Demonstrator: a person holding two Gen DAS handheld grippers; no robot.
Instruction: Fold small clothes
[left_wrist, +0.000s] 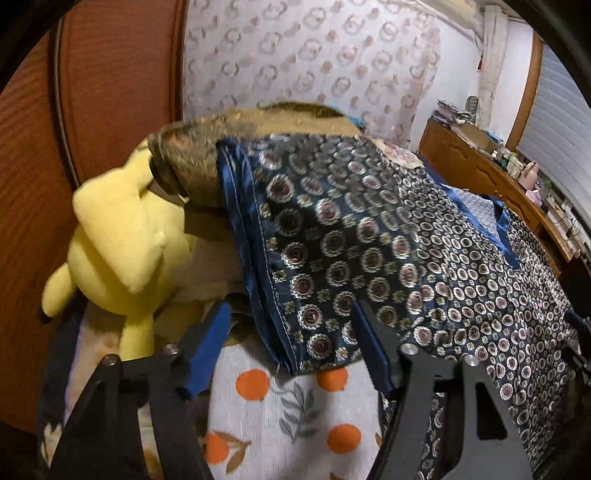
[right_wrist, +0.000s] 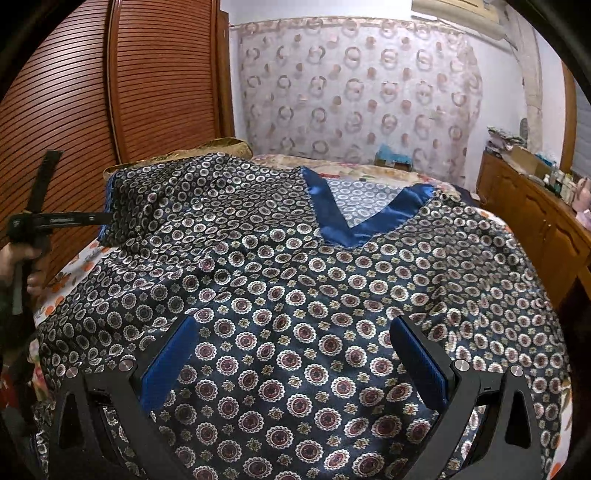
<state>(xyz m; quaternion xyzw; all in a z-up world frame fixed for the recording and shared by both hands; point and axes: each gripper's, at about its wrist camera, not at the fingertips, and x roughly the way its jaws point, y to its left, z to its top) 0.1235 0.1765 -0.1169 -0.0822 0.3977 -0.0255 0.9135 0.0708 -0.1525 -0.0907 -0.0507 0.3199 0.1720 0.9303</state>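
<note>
Two hand-held grippers were at work over one garment spread on the bed. The left hand-held gripper had its jaws partly open, and the hem corner of the sleeve hung between the blue pads without being pressed, as far as I could judge. The right hand-held gripper stood wide open just above the lower front of the shirt, holding nothing. The sleeve lay ahead of the left gripper and rose away from it over a yellow plush toy, so the left hand was the nearer one for folding it inward. The shirt was dark blue satin with round medallions and a plain blue V-neck trim, lying front up with its collar at the far end, with some wrinkles.
</note>
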